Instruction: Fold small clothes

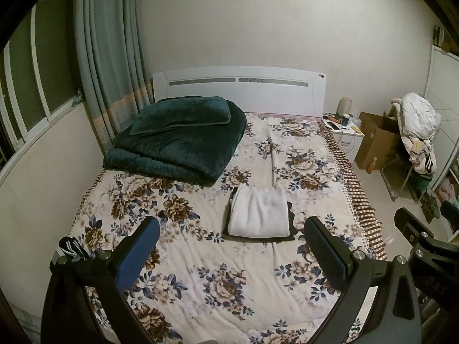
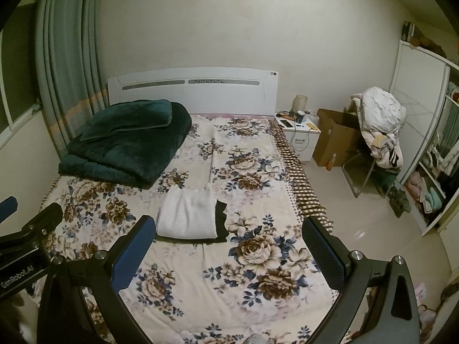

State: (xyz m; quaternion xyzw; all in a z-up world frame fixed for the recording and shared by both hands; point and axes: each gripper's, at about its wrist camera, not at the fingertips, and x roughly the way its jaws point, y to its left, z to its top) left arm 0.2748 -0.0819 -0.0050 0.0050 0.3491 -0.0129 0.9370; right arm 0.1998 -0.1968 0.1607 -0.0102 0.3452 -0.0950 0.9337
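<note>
Folded white fleece garment (image 1: 259, 210) lies mid-bed on floral-print bedspread (image 1: 200, 272), stacked on a folded black garment (image 1: 291, 223) whose edges show at its right and front.

L gripper (image 1: 231, 250): fingers spread wide, nothing between them, held above bedspread near foot of bed, white stack ahead betw. fingertips.

R gripper (image 2: 229, 246): fingers also wide apart, empty, held above bed; stack ahead, nearer its left blue-padded finger (image 2: 133, 250).

Dark green plush folded blanket w/ pillow on top (image 1: 178, 137) at head of bed, left side, well apart from stack. White nightstand (image 2: 298, 137) beside bed, right; brown cardboard box (image 2: 332, 140) just beside it.
</note>
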